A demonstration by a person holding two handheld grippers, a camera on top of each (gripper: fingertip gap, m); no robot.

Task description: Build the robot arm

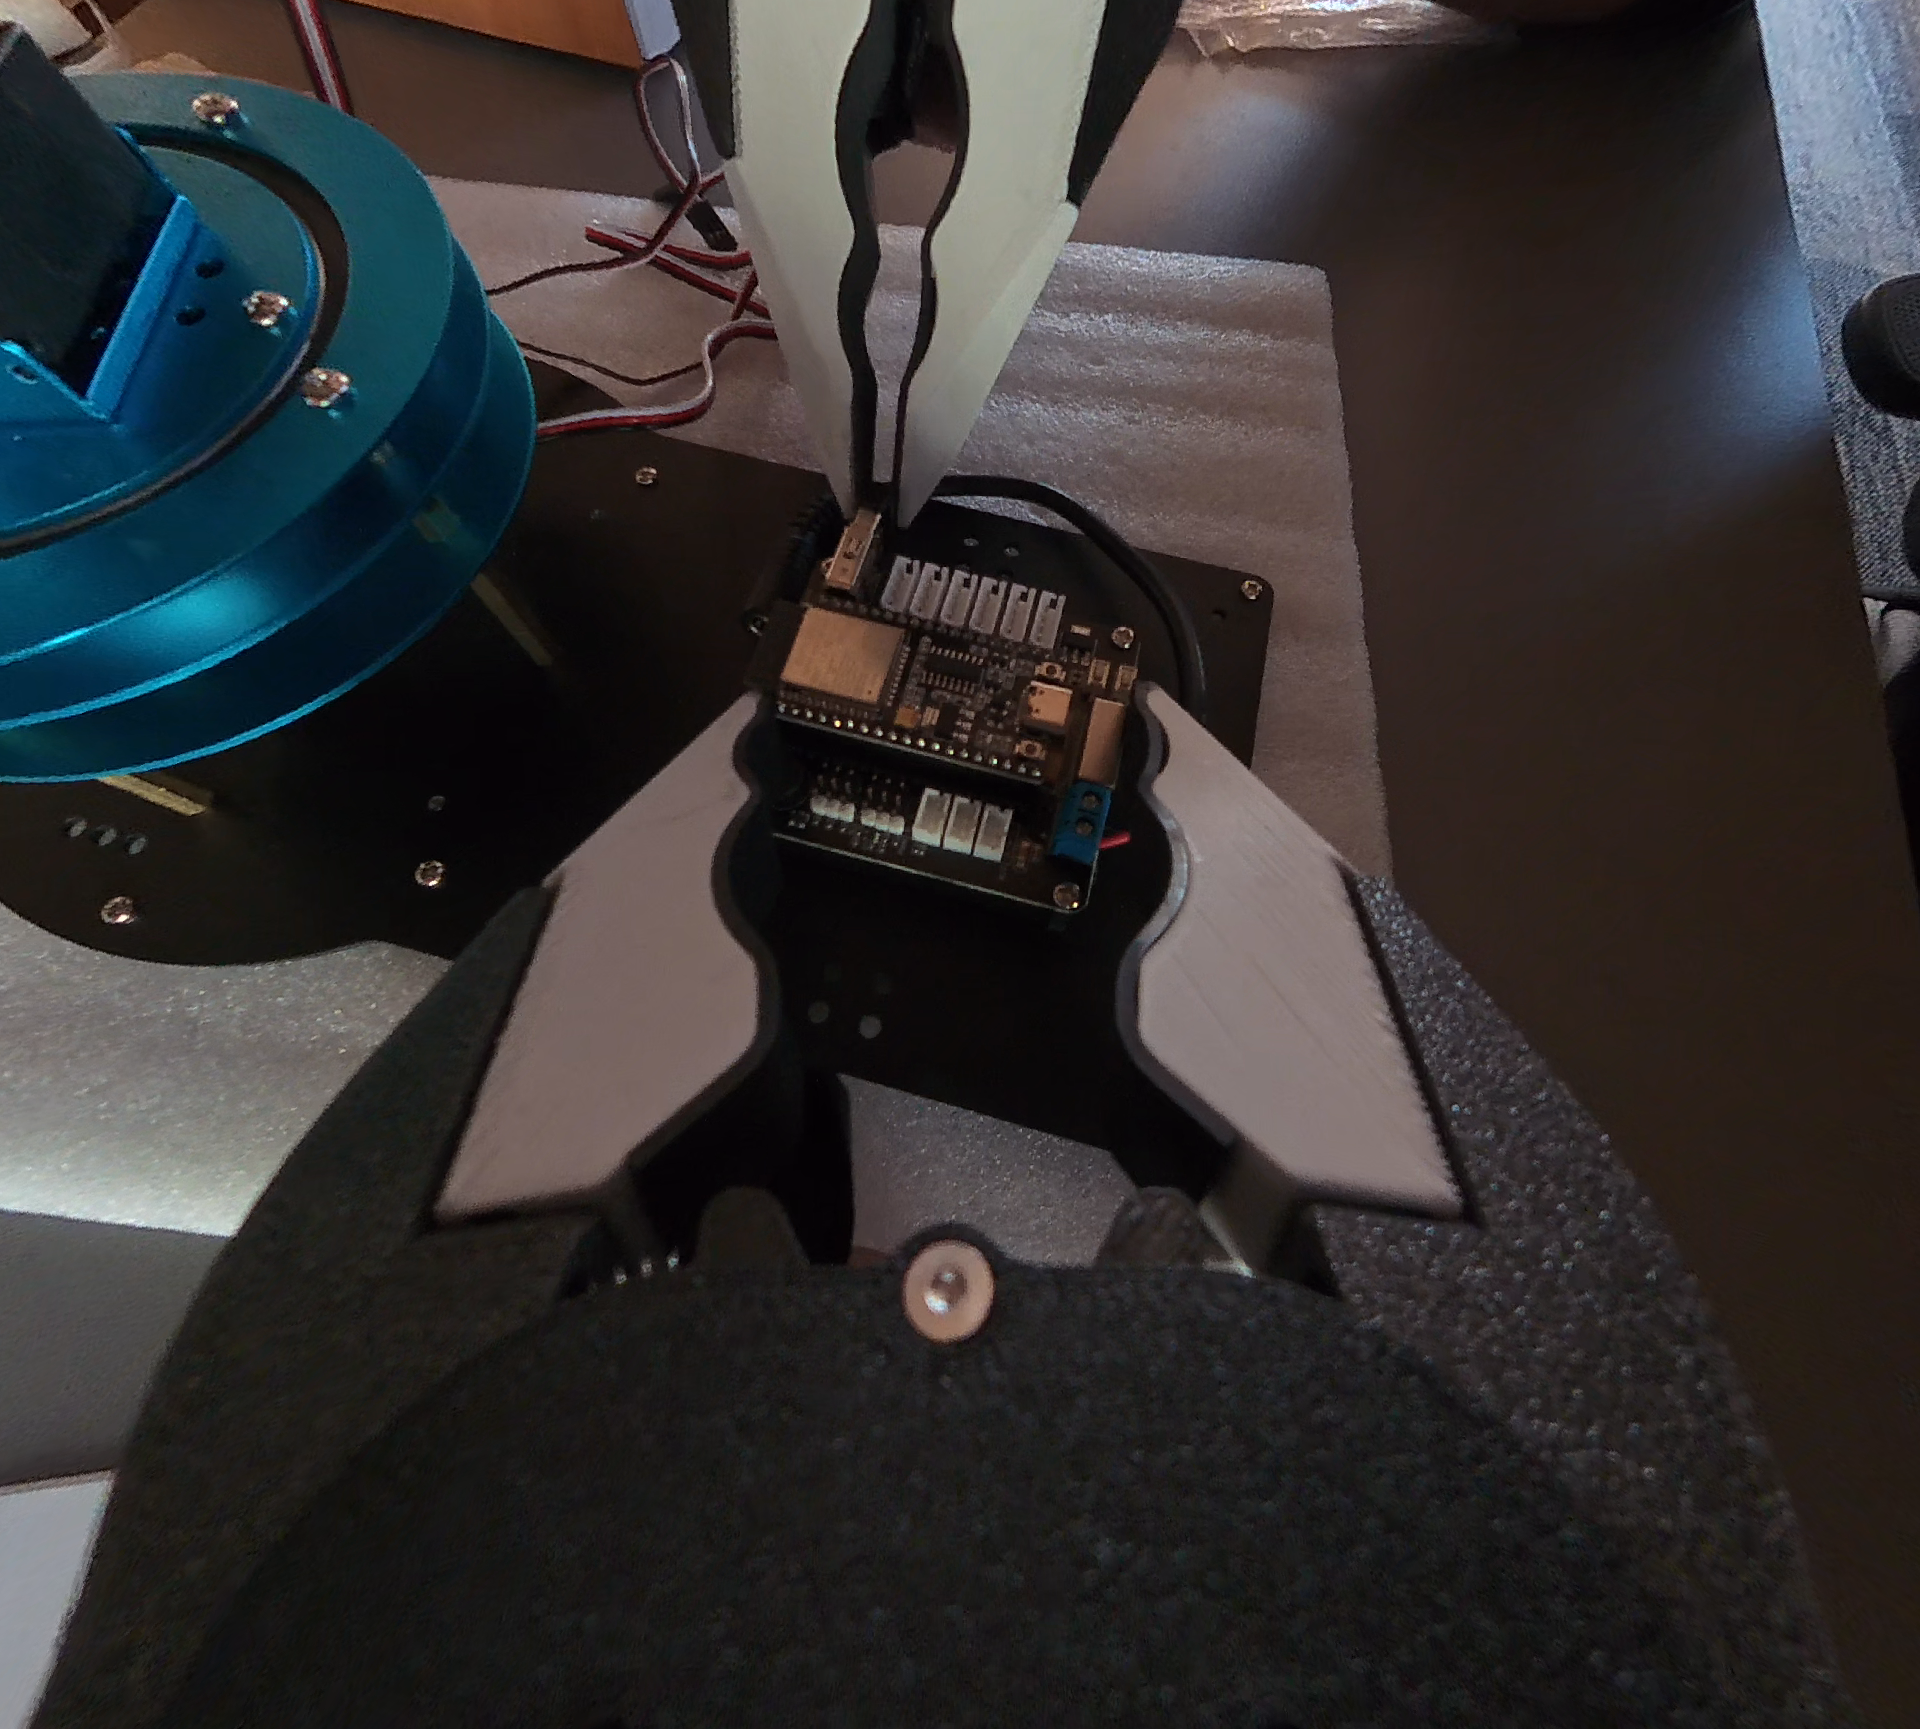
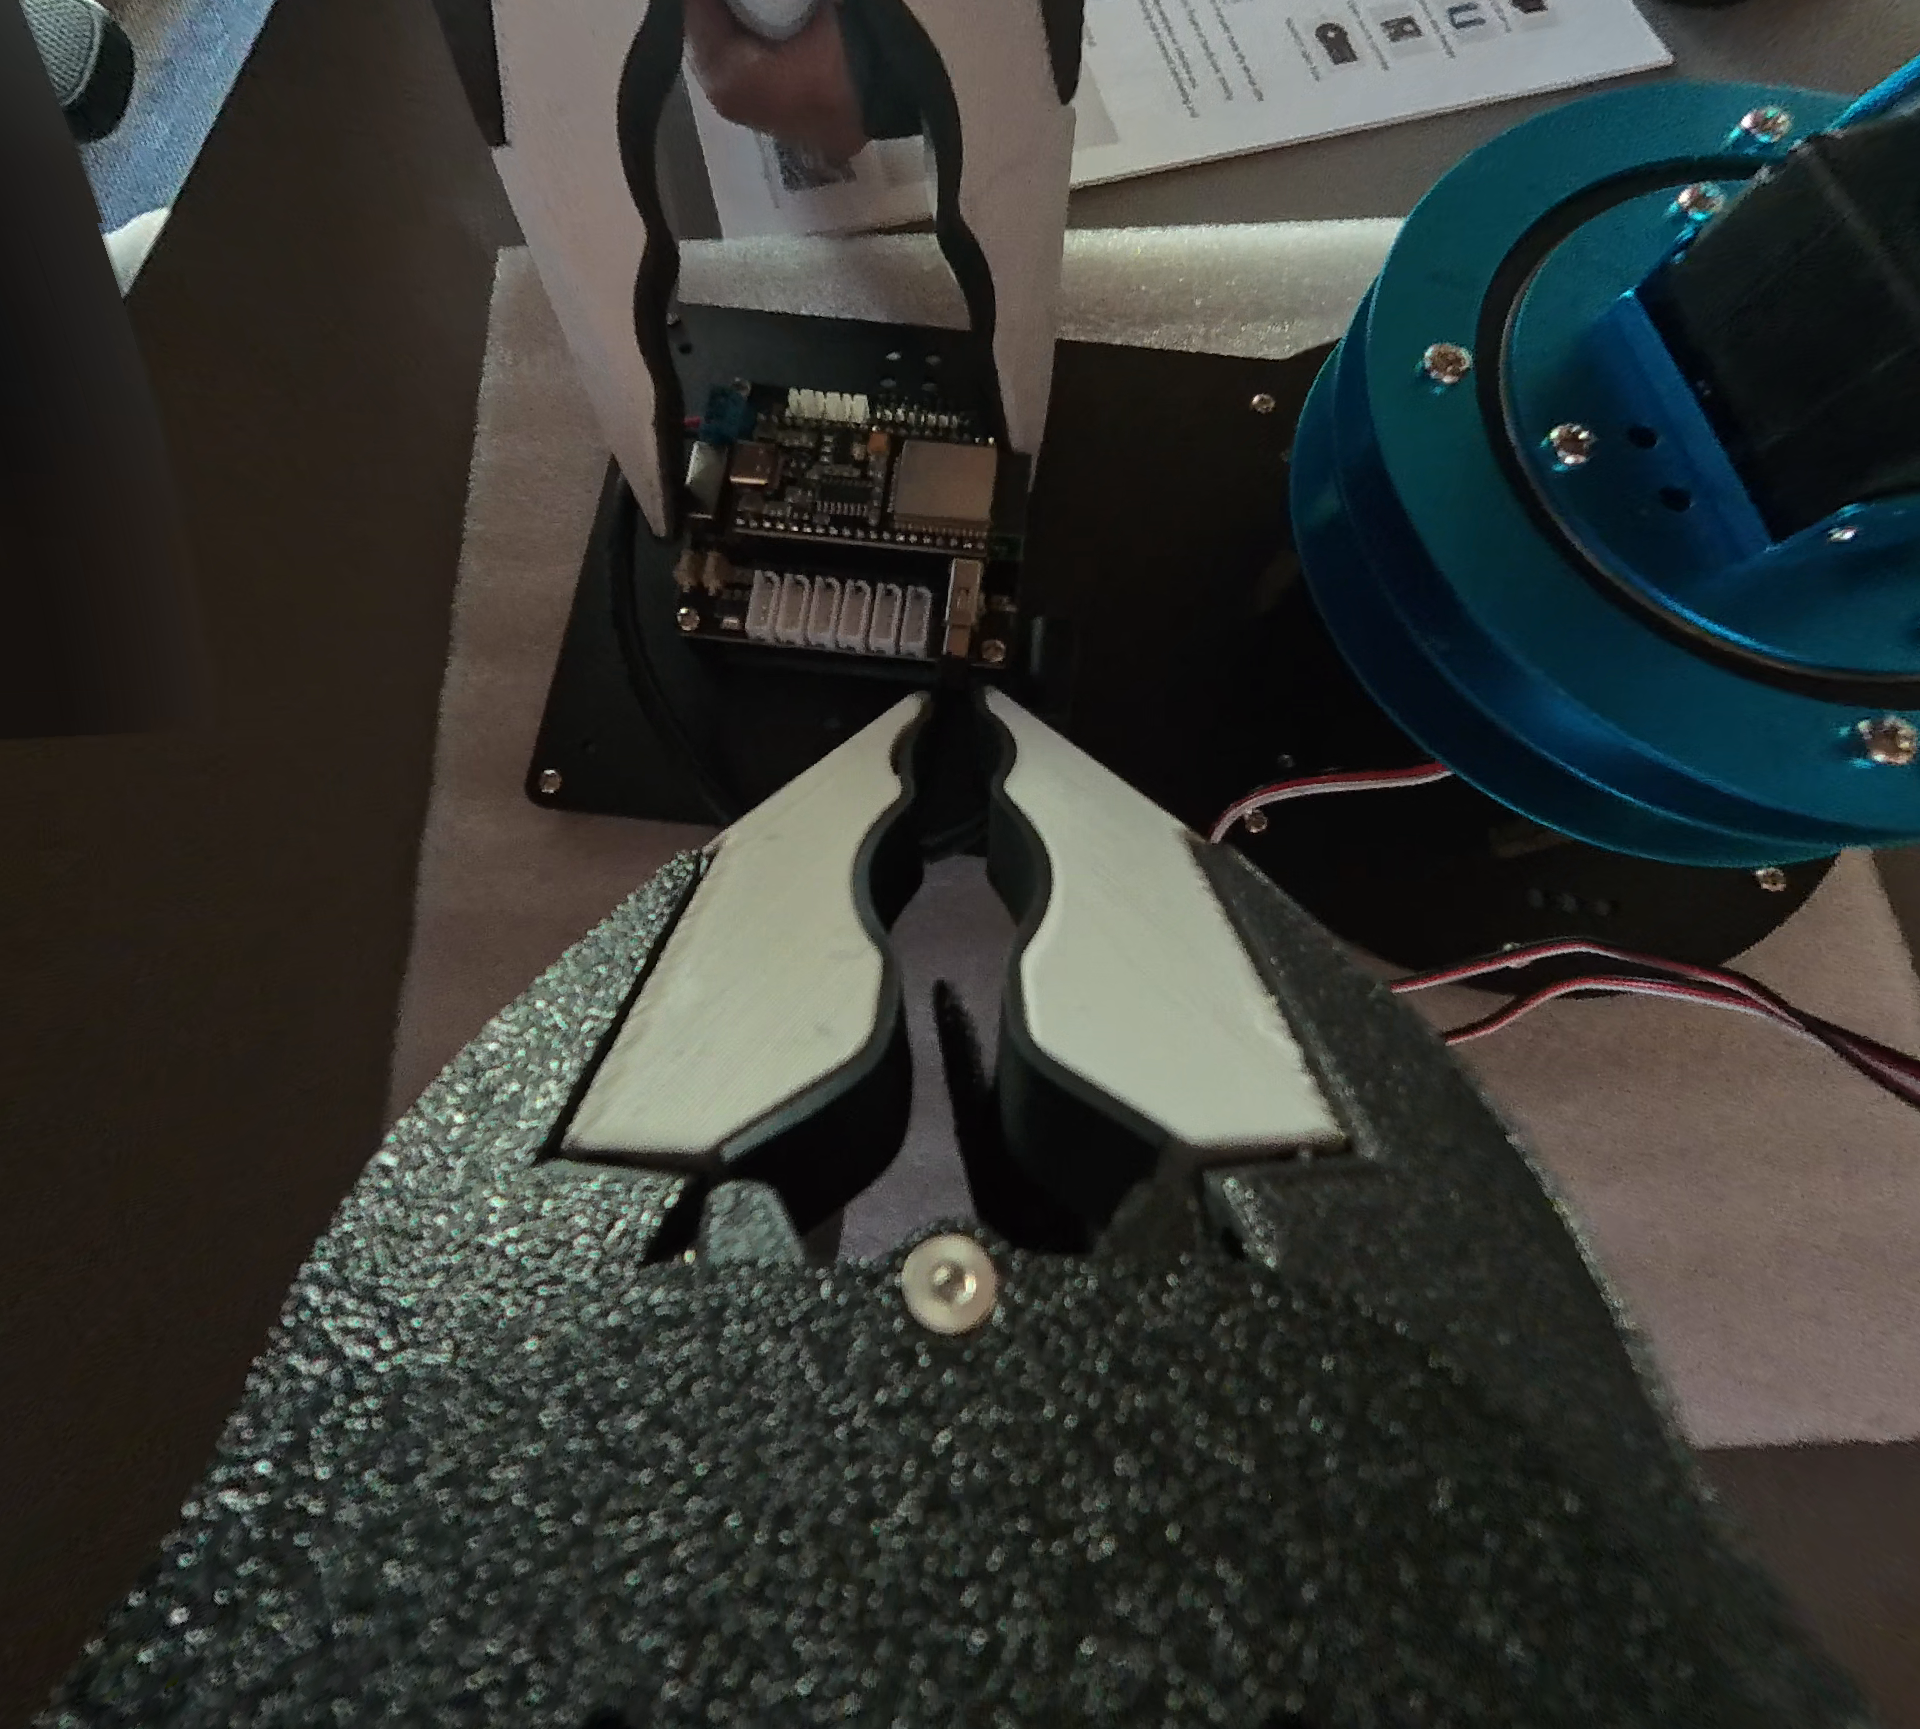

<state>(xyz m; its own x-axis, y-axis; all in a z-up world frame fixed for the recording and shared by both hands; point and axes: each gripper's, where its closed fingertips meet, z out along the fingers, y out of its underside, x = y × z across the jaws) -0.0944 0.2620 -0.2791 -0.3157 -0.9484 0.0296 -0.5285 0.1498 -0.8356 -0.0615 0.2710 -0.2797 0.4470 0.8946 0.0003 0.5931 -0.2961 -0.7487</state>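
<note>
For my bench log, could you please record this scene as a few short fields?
left gripper: open, fingers flanking the circuit board
right gripper: shut on the black cable plugged at the board's edge
board mount: black base plate
beside it: blue turntable base
underlay: white foam sheet
loose: red-white-black wires

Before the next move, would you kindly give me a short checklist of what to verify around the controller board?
1. Right claw closed on the cable plug: ok.
2. Plug fully seated in the controller board: cannot tell.
3. Left claw open, straddling the board: ok.
4. Left fingertips pressing on the board's edges: cannot tell.
5. Blue turntable base clear of both claws: ok.
</note>
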